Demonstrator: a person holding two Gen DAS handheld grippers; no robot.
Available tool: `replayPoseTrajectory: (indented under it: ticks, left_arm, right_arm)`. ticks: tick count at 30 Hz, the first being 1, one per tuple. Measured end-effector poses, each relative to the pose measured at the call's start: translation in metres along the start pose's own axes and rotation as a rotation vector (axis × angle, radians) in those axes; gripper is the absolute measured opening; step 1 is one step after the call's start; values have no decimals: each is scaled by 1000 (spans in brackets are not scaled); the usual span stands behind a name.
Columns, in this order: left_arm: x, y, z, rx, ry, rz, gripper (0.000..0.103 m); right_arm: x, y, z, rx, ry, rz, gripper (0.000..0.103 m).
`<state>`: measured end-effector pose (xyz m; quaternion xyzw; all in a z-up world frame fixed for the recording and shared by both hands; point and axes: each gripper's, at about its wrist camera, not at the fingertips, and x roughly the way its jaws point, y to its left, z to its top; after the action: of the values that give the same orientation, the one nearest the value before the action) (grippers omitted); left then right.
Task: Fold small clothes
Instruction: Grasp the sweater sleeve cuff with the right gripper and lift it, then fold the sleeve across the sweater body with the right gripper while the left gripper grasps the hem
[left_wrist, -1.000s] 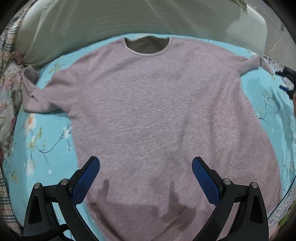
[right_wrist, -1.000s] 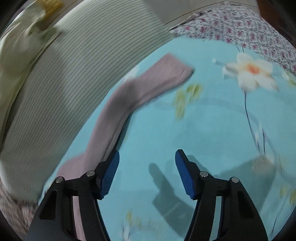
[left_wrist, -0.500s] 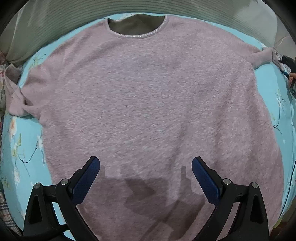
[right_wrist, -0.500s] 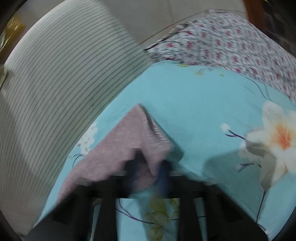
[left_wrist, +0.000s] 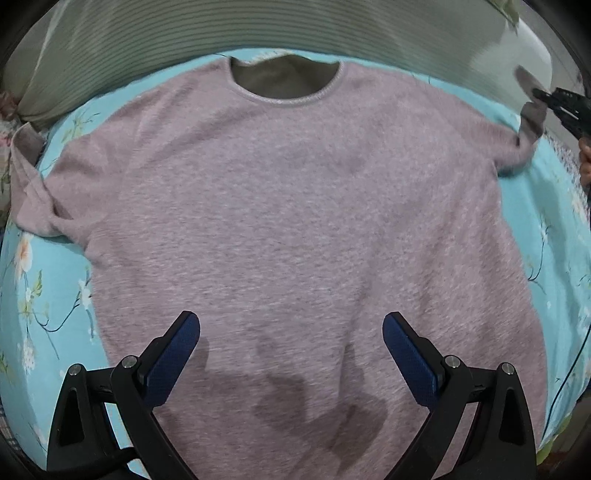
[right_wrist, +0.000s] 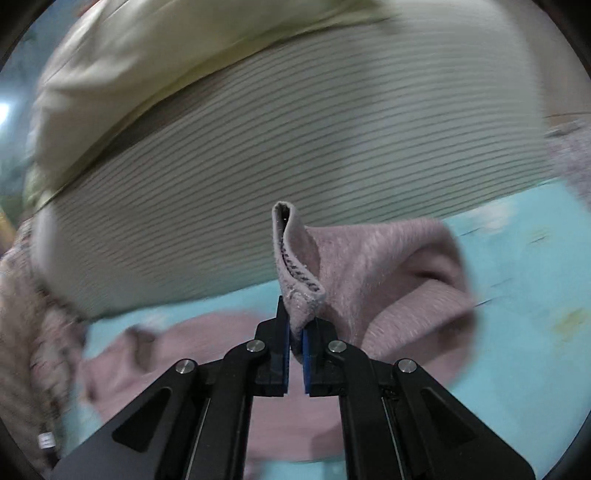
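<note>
A pink short-sleeved top (left_wrist: 288, 221) lies flat, neck hole at the far side, on a turquoise flowered sheet (left_wrist: 44, 295). My left gripper (left_wrist: 291, 343) hovers open above its lower half, nothing between the blue pads. At the far right of the left wrist view my right gripper (left_wrist: 543, 98) holds up the top's right sleeve (left_wrist: 532, 122). In the right wrist view the right gripper (right_wrist: 295, 332) is shut on the sleeve hem (right_wrist: 295, 266), which stands up folded between the pads, lifted off the sheet (right_wrist: 535, 277). The left sleeve (left_wrist: 29, 206) lies crumpled at the left.
A striped pale-green pillow (left_wrist: 184, 37) runs along the far side of the bed, also filling the right wrist view as pillow (right_wrist: 295, 147). A paler cushion (right_wrist: 166, 55) lies on top of it. A hand (left_wrist: 585, 162) shows at the right edge.
My right gripper closed on the sleeve hem and lifted it off the sheet, swinging toward the pillow. The left gripper shifted a little over the top and stayed open.
</note>
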<state>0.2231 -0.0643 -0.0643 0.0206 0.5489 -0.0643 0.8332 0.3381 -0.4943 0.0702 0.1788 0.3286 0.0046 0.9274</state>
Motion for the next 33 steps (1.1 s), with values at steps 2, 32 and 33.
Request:
replayPoseTrajectory:
  ticks: [2,32,33]
  left_arm:
    - [-11,7,-3,-18,-7,1,100]
    - [-1,144,47,-254,-108,-92,100]
    - [5,145,55,-254,-105,-102,100]
  right_arm:
    - [21,43,-21,13,62,102,6]
    - [156,224,-174,54,505,456,29]
    - [144,212,-170,63,480,436,29]
